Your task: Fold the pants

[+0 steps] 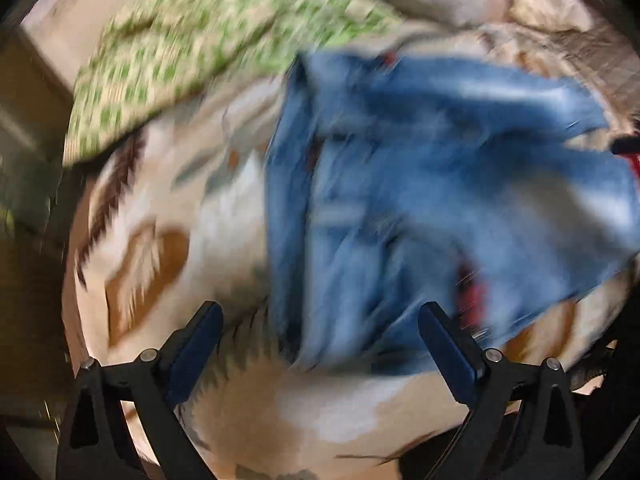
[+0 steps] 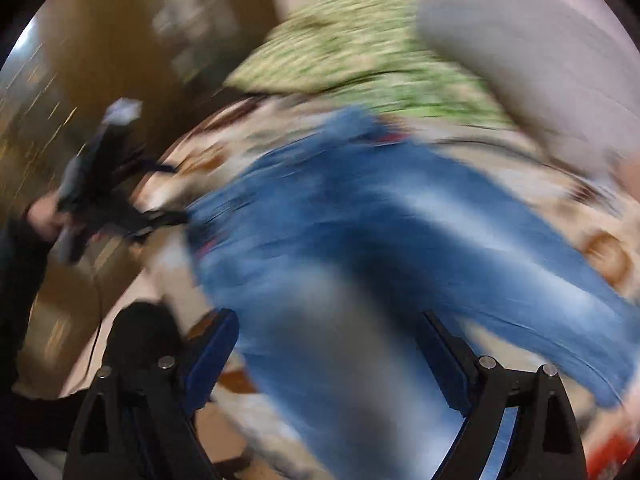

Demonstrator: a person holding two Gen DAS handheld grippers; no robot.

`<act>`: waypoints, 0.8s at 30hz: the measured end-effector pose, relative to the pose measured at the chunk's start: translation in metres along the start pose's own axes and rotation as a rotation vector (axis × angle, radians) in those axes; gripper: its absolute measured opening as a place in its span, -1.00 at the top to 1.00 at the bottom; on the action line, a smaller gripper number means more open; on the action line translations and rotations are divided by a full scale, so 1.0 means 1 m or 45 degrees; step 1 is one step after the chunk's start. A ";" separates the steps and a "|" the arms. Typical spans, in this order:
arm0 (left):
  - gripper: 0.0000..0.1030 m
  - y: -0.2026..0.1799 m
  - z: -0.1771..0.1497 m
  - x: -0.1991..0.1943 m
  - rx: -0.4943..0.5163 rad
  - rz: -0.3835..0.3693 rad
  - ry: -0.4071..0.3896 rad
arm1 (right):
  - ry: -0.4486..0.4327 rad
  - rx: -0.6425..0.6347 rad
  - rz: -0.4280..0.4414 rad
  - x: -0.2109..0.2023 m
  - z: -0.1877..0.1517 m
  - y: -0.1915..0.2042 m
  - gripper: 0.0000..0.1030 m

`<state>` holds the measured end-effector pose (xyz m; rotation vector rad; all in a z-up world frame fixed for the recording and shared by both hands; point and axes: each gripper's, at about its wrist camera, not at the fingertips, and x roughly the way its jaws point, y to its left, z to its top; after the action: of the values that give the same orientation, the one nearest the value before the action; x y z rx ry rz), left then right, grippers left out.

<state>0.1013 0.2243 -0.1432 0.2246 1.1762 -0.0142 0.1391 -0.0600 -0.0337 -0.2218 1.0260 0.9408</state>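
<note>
Both my views were badly smeared, so fine detail was lost. The blue denim pants (image 1: 400,208) lay rumpled on a cream blanket with brown and white patterning (image 1: 160,248), which covered what looked like a bed. My left gripper (image 1: 320,320) had its jaws spread wide with nothing pinched between them; the denim lay below and beyond the tips, and whether the fingers brushed it I could not tell. My right gripper (image 2: 328,332) was likewise released, its dark blue pads (image 2: 212,356) apart over a pant leg (image 2: 360,320) that ran out of the picture at the bottom. A green-and-white patterned cloth (image 1: 180,52) lay past the pants, partly under a grey cushion-like shape (image 2: 520,60) too blurred to identify. A red patch (image 1: 474,300) showed at the denim's edge; I could not make out what it was.
</note>
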 end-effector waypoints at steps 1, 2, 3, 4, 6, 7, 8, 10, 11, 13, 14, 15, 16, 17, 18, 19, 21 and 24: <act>-0.90 0.006 -0.006 0.009 -0.034 -0.017 0.021 | 0.031 -0.037 0.025 0.015 0.001 0.017 -0.77; -0.90 0.014 -0.013 0.018 -0.086 -0.058 0.032 | 0.061 -0.071 0.044 0.029 0.002 0.032 -0.77; -0.90 0.021 -0.018 0.028 -0.166 -0.127 0.030 | 0.080 -0.110 0.054 0.044 0.003 0.047 -0.77; -0.90 0.025 -0.021 0.033 -0.218 -0.172 0.026 | 0.091 -0.139 0.063 0.056 0.003 0.058 -0.77; -0.90 0.035 -0.026 0.041 -0.348 -0.243 -0.029 | 0.113 -0.210 0.028 0.083 0.003 0.078 -0.77; -0.74 0.036 -0.026 0.040 -0.360 -0.248 -0.046 | 0.118 -0.241 -0.017 0.097 0.004 0.083 -0.76; -0.33 0.036 -0.025 0.039 -0.352 -0.248 -0.049 | 0.133 -0.263 -0.076 0.110 0.004 0.087 -0.53; 0.21 0.037 -0.025 0.029 -0.324 -0.331 -0.058 | 0.181 -0.251 -0.140 0.133 0.006 0.088 0.30; 0.32 0.037 -0.026 0.024 -0.310 -0.353 -0.059 | 0.173 -0.208 -0.134 0.135 0.008 0.086 0.42; 0.35 0.037 -0.026 0.009 -0.248 -0.361 -0.078 | 0.149 -0.185 -0.086 0.128 0.011 0.089 0.60; 0.36 0.039 -0.027 0.001 -0.239 -0.363 -0.095 | 0.139 -0.186 -0.035 0.120 0.012 0.093 0.60; 0.36 0.044 -0.029 -0.006 -0.250 -0.379 -0.107 | 0.120 -0.201 0.009 0.113 0.012 0.098 0.61; 0.36 0.047 -0.031 -0.010 -0.263 -0.382 -0.109 | 0.108 -0.211 0.041 0.107 0.010 0.101 0.61; 0.35 0.047 -0.031 -0.009 -0.253 -0.366 -0.096 | 0.101 -0.221 0.061 0.102 0.009 0.104 0.61; 0.33 0.045 -0.029 -0.004 -0.232 -0.349 -0.071 | 0.103 -0.230 0.049 0.101 0.008 0.105 0.61; 0.13 0.040 -0.028 0.007 -0.196 -0.313 -0.014 | 0.119 -0.225 0.025 0.106 0.008 0.104 0.58; -0.34 0.030 -0.024 0.027 -0.147 -0.197 0.072 | 0.186 -0.151 -0.010 0.120 0.008 0.092 0.25; -0.64 0.023 -0.023 0.015 -0.135 -0.060 0.003 | 0.169 -0.017 -0.077 0.112 0.008 0.070 -0.58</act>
<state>0.0893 0.2523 -0.1615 0.1033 1.1808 0.0067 0.1119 0.0497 -0.1023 -0.3278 1.1292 0.8875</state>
